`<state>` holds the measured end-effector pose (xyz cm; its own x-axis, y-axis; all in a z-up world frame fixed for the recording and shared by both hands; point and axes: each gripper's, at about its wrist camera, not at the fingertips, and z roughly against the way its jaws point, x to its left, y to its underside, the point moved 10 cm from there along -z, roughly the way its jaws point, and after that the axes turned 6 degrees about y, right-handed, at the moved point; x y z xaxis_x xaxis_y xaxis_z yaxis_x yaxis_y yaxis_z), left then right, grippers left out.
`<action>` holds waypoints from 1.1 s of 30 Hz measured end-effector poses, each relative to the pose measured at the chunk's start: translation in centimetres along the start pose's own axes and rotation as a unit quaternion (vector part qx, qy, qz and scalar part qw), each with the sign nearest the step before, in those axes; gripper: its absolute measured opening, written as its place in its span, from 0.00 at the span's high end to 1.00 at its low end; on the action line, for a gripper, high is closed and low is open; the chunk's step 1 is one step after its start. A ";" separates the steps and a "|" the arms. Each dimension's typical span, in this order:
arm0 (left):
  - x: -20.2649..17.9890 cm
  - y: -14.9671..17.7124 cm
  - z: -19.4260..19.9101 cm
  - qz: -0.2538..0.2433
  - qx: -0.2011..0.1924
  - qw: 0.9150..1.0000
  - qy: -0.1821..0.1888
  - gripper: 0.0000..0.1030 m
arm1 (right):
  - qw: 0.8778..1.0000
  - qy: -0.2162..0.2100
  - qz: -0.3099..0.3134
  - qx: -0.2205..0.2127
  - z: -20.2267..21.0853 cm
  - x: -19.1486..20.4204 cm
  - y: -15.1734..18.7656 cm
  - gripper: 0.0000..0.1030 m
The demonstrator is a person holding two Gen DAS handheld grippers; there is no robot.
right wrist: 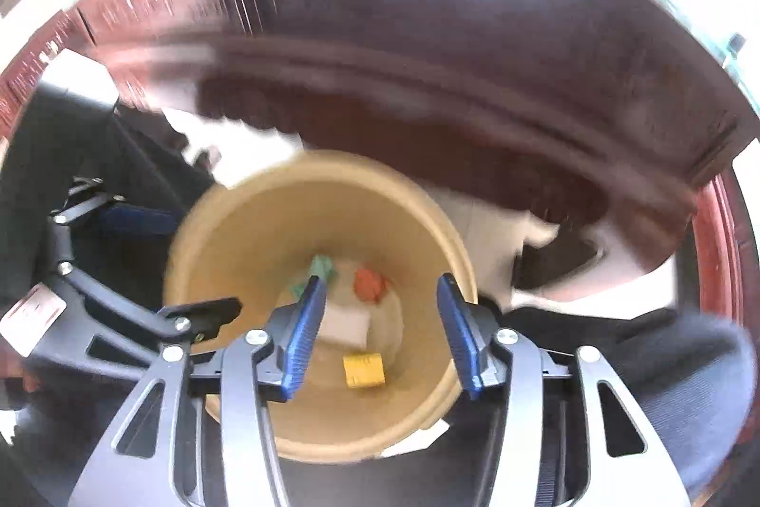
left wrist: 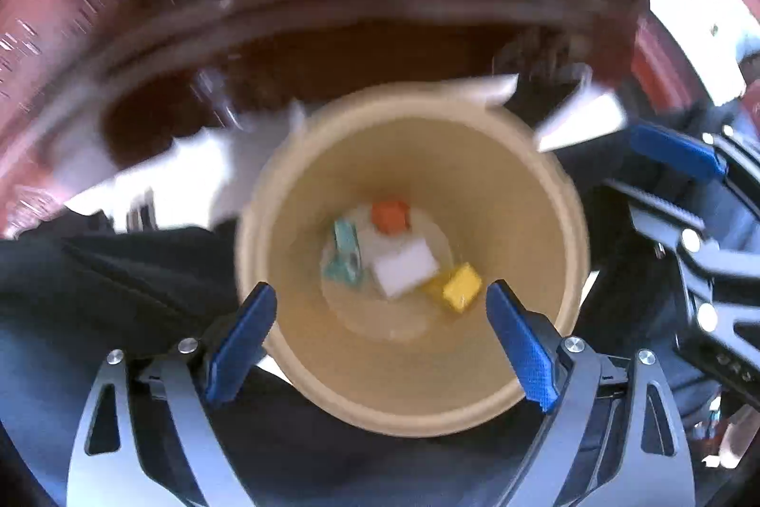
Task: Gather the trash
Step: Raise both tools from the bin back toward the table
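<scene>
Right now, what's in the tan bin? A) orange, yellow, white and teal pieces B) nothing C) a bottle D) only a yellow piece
A: looking down into the tan bin, the orange piece, yellow piece, white piece and teal piece lie on its bottom, while the left gripper and right gripper are open above it.

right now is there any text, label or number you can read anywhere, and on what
None can be read.
White and red sticker on the left gripper's body: print too blurred.
Teal wrapper scrap in the tan round bin: markings too blurred.
</scene>
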<state>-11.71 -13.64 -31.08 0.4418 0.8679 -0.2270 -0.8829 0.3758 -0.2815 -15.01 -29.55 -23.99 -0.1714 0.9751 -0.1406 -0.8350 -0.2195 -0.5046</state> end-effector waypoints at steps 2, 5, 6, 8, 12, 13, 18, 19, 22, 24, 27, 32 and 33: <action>0.3 -2.1 2.8 0.001 -0.039 0.999 -0.005 0.13 | 0.999 0.010 0.001 -0.035 2.0 -0.7 -2.6 0.40; 0.7 -5.5 7.3 0.000 -0.102 0.994 -0.025 0.07 | 0.995 0.042 0.000 -0.087 5.1 -2.0 -6.9 0.31; 0.8 -6.5 8.7 0.000 -0.122 0.992 -0.028 0.06 | 0.993 0.046 -0.003 -0.105 6.2 -2.3 -8.2 0.28; 1.0 -8.7 11.7 -0.001 -0.163 0.986 -0.034 0.05 | 0.988 0.049 -0.013 -0.147 8.7 -3.0 -11.0 0.22; 1.6 -13.2 17.0 0.000 -0.241 0.969 -0.047 0.04 | 0.971 0.052 -0.043 -0.228 12.3 -4.8 -15.5 0.09; 1.9 -14.5 18.1 0.003 -0.256 0.965 -0.053 0.04 | 0.966 0.049 -0.054 -0.247 13.0 -5.4 -16.6 0.08; 3.0 -20.2 21.0 0.014 -0.308 0.949 -0.064 0.04 | 0.947 0.030 -0.088 -0.307 14.2 -8.1 -21.1 0.08; 3.5 -21.5 21.1 0.018 -0.316 0.946 -0.067 0.04 | 0.945 0.032 -0.089 -0.315 14.0 -8.6 -22.2 0.08; 4.6 -24.6 21.5 0.024 -0.333 0.940 -0.073 0.04 | 0.940 0.038 -0.086 -0.329 13.2 -9.1 -24.8 0.08; 5.2 -27.1 20.4 0.031 -0.332 0.939 -0.086 0.04 | 0.939 0.052 -0.081 -0.331 12.1 -9.8 -26.3 0.08; 7.5 -30.7 19.1 0.038 -0.323 0.940 -0.105 0.04 | 0.943 0.053 -0.077 -0.320 10.6 -10.0 -28.1 0.08; 10.7 -35.4 16.6 0.068 -0.295 0.949 -0.089 0.04 | 0.949 0.039 -0.075 -0.305 8.2 -10.3 -29.9 0.08; 10.9 -36.3 16.2 0.068 -0.292 0.951 -0.080 0.04 | 0.950 0.039 -0.076 -0.300 7.7 -10.5 -30.3 0.08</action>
<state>22.60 -12.60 -8.25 0.2585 0.9516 -0.1665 -0.6705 0.0527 -0.7401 8.06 -32.94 -0.72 -0.0135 0.9968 -0.0788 -0.3937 -0.0778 -0.9159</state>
